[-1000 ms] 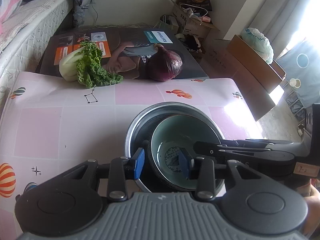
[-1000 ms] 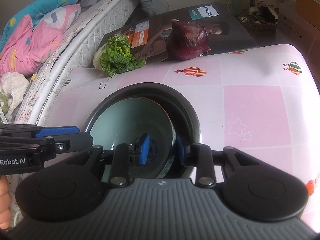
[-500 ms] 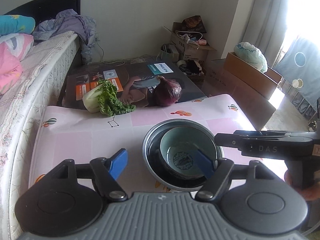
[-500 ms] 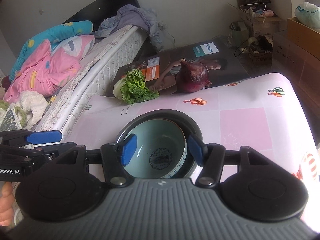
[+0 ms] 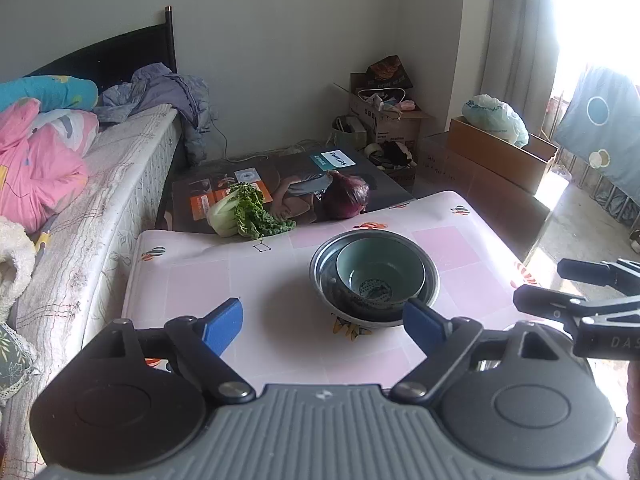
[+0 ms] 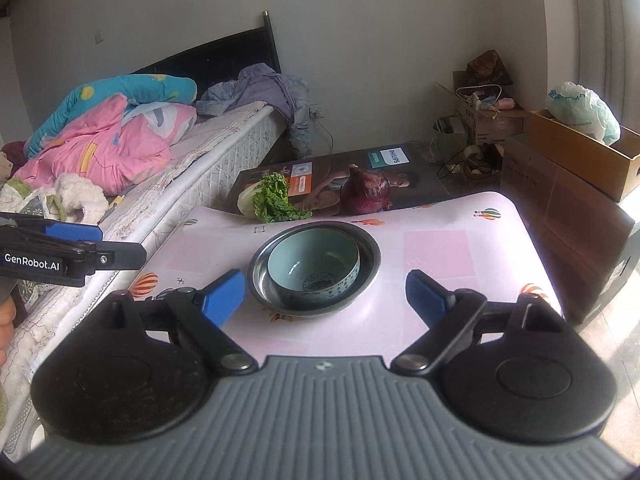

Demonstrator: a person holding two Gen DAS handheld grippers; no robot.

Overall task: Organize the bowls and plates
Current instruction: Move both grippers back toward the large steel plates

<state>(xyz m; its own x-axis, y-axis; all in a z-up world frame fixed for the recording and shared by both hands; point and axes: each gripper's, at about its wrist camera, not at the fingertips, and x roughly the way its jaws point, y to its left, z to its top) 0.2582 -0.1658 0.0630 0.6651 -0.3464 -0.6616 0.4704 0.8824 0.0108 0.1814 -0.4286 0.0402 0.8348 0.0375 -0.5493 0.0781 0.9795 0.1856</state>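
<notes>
A pale green ceramic bowl (image 5: pixel 380 272) (image 6: pixel 314 262) with a blue pattern sits inside a shallow steel bowl (image 5: pixel 430 276) (image 6: pixel 370 254) on the pink patterned table (image 5: pixel 256 280) (image 6: pixel 436 256). My left gripper (image 5: pixel 323 326) hangs above and short of the bowls, its jaws opening wide with nothing between its blue pads (image 5: pixel 222 326). My right gripper (image 6: pixel 325 296) is likewise back from the bowls, its jaws opening and holding nothing. The right gripper also shows at the right edge of the left wrist view, and the left gripper at the left edge of the right wrist view.
A leafy green vegetable (image 5: pixel 246 216) (image 6: pixel 268 200) and a red onion (image 5: pixel 346 200) (image 6: pixel 366 194) lie at the table's far edge on a flat printed box (image 6: pixel 384 172). A bed with bedding (image 5: pixel 60 184) runs along the left. Cardboard boxes (image 5: pixel 500 156) stand at the right.
Both grippers let go of the green bowl's rim, opened wide, and pulled back and up. The bowl stays nested in the steel bowl.
</notes>
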